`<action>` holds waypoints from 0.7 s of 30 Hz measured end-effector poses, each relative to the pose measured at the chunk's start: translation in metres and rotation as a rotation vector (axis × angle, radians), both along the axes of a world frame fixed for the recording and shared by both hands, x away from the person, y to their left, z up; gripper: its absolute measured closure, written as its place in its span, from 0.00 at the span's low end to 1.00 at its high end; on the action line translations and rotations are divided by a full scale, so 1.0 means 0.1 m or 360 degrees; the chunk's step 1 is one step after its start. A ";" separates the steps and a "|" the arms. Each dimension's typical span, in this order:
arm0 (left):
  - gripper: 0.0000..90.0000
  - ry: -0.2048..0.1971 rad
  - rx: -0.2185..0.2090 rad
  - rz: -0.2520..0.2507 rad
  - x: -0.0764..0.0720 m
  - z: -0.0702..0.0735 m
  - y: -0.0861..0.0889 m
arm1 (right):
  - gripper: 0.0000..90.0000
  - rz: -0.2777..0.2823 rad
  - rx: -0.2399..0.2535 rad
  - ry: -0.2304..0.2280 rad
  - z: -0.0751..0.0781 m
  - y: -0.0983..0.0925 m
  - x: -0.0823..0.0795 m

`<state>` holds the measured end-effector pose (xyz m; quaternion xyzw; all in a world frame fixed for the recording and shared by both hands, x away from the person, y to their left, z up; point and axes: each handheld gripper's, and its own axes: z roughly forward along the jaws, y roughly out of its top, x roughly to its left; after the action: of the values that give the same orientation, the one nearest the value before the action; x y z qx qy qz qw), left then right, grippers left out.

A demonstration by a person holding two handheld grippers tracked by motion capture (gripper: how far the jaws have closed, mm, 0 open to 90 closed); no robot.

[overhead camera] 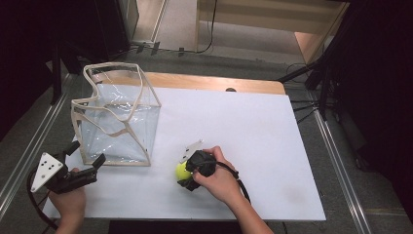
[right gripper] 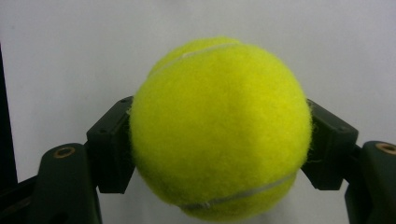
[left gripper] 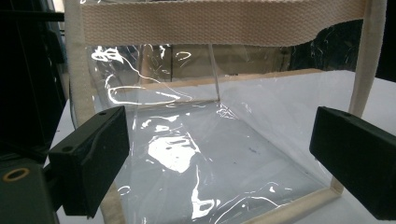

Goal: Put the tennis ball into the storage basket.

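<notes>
One tennis ball [right gripper: 219,128] sits clamped in the right gripper [overhead camera: 187,176]; the left gripper [left gripper: 219,158] gapes empty before one clear bag [overhead camera: 117,117].

A white sheet [overhead camera: 253,141] covers the bench [overhead camera: 214,81], whose wooden far edge shows bare. Grey floor [overhead camera: 234,56] lies beyond, with black cables [overhead camera: 302,105] trailing at the right.

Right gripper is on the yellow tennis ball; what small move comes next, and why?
Probably lift the right gripper straight up a little: its jaws pinch the fuzzy yellow tennis ball on both sides, the ball sits low on the white table, and the clear plastic bag stands open nearby.
</notes>
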<state>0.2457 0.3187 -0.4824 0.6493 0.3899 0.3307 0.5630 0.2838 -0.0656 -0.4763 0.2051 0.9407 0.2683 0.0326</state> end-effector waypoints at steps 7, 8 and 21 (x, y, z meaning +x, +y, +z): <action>0.06 -0.0002 -0.0012 0.0002 0.00 0.00 0.00 | 0.26 0.0019 0.0014 -0.0021 0.07 0.08 0.09; 0.06 -0.0002 -0.0014 0.0005 0.00 0.00 0.00 | 0.26 0.0014 0.0013 -0.0013 0.09 0.09 0.10; 0.06 -0.0006 -0.0018 0.0004 0.00 0.00 0.01 | 0.26 0.0047 0.0066 -0.0015 0.21 0.25 0.31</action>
<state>0.2455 0.3201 -0.4823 0.6451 0.3915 0.3303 0.5670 0.3153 -0.0402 -0.4548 0.1906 0.9377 0.2892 0.0288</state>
